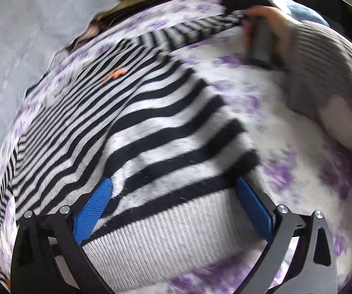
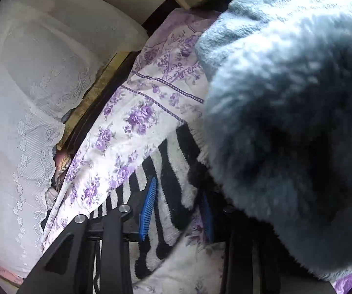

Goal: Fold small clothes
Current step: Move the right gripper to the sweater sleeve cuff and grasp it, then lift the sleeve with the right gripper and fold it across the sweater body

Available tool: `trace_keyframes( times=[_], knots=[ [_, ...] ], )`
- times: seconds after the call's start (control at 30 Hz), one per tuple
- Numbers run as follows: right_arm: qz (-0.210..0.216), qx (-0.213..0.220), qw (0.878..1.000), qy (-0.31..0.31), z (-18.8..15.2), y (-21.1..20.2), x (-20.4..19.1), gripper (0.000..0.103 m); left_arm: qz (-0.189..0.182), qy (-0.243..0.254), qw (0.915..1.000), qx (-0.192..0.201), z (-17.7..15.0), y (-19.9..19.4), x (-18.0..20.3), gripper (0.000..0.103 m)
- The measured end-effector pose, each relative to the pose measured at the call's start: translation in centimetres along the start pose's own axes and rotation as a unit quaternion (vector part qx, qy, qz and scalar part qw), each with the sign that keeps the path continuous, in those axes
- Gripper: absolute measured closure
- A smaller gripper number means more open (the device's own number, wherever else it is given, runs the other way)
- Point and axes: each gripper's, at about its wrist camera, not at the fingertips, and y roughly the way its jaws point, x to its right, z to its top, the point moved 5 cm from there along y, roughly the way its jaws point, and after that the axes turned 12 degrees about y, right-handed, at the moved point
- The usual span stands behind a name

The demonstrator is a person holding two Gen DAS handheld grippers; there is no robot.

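A black-and-white striped sweater (image 1: pixel 136 112) with a small orange mark lies spread on a bed sheet with purple flowers (image 1: pixel 286 152). My left gripper (image 1: pixel 173 188) is open, its blue pads on either side of the sweater's grey ribbed hem (image 1: pixel 176 235). The right gripper (image 1: pixel 237 5) shows far off in the left wrist view, at the end of the striped sleeve (image 1: pixel 200 30). In the right wrist view my right gripper (image 2: pixel 179 193) has striped sleeve fabric (image 2: pixel 171 186) between its blue pads, which stand a little apart. A fluffy blue-grey garment (image 2: pixel 286 122) hides the right pad's side.
A white lace curtain (image 2: pixel 24 122) hangs beyond the bed's far edge, with a dark gap and wood frame (image 2: pixel 97 103) between. The person's grey ribbed sleeve (image 1: pixel 322 73) reaches across the right of the bed. The fluffy garment lies beside the sweater sleeve.
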Motion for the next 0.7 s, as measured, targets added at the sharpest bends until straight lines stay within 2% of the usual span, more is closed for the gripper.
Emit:
trace_keyframes(
  times=[0.03,0.07,0.13,0.2,0.27,0.33,0.47,0.63,0.7],
  knots=[
    [0.003,-0.001,1.0,-0.001,0.0,0.0,0.1,0.07,-0.032,0.001,0.9994,0.016,0.1,-0.9,0.2,0.011],
    [0.01,-0.001,1.0,0.001,0.1,-0.2,0.2,0.081,-0.047,-0.004,0.9983,0.034,0.3,-1.8,0.0,0.011],
    [0.024,0.001,1.0,0.002,0.3,-0.6,0.1,0.086,-0.032,-0.012,0.9974,0.063,1.3,-3.3,-1.1,0.009],
    [0.031,0.005,1.0,0.0,0.4,-0.8,-0.2,0.088,0.006,-0.038,0.995,0.092,2.5,-5.1,-3.8,0.005],
    [0.047,0.005,0.999,0.008,0.5,-1.4,0.0,0.092,0.017,-0.072,0.9914,0.107,4.7,-5.3,-6.9,0.005],
    [0.067,0.006,0.997,0.022,0.8,-2.0,0.1,0.092,0.031,-0.1,0.9897,0.098,6.8,-4.4,-9.2,0.005],
    [0.088,0.004,0.995,0.041,1.2,-2.9,0.8,0.093,0.073,-0.128,0.9887,0.029,12.4,1.8,-12.5,0.005],
    [0.101,0.003,0.993,0.054,1.7,-3.6,1.6,0.093,0.058,-0.157,0.9855,-0.031,16.1,9.1,-12.4,0.005],
    [0.082,0.0,0.996,0.046,2.0,-3.7,2.0,0.09,0.059,-0.179,0.9803,-0.059,16.6,12.2,-12.6,0.005]
  ],
)
